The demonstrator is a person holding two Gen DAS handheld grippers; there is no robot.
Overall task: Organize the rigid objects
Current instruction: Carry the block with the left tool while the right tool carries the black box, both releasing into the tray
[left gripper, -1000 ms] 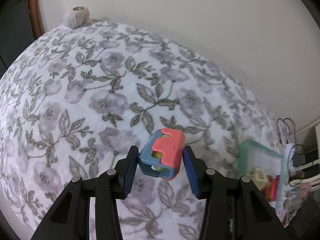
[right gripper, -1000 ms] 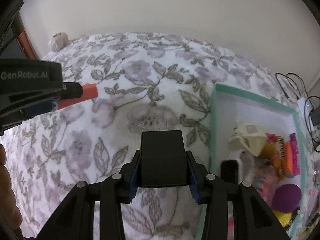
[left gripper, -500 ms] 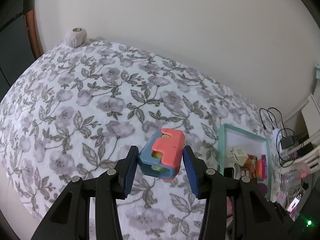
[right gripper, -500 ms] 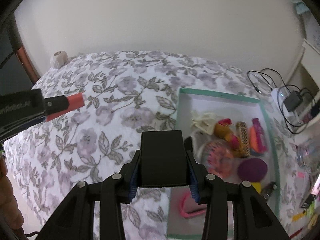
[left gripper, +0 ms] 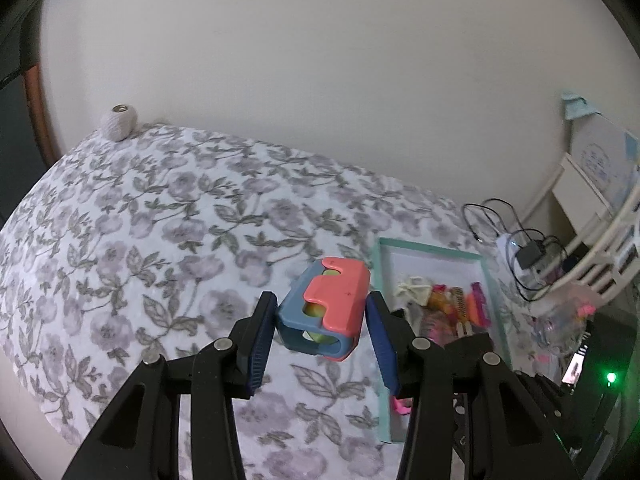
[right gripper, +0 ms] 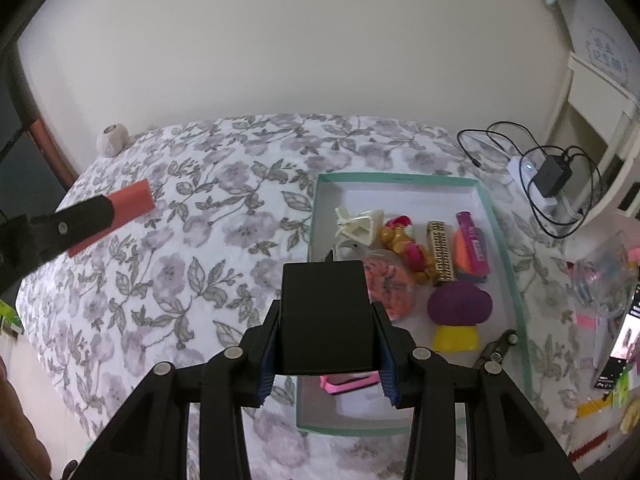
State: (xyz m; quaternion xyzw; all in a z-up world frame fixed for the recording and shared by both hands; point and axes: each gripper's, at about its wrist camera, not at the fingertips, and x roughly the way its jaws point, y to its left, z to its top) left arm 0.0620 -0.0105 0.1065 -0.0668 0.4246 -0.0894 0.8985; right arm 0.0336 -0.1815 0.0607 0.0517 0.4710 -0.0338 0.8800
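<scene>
Fingers of left gripper (left gripper: 322, 334) clamp pink-blue block (left gripper: 326, 314); right gripper (right gripper: 326, 344) fingers clamp black box (right gripper: 325, 316).

- My left gripper (left gripper: 322, 320) has its jaws closed on a pink-and-blue block (left gripper: 325, 312), one blue pad against each side.
- I hold the block in the air above a bed (left gripper: 160, 240) with a floral cover.
- To my right a teal-rimmed box (left gripper: 434, 249) lies on the bed, with small toys in it.
- A ball of white yarn (left gripper: 119, 123) sits at the bed's far left corner, against the wall.
</scene>
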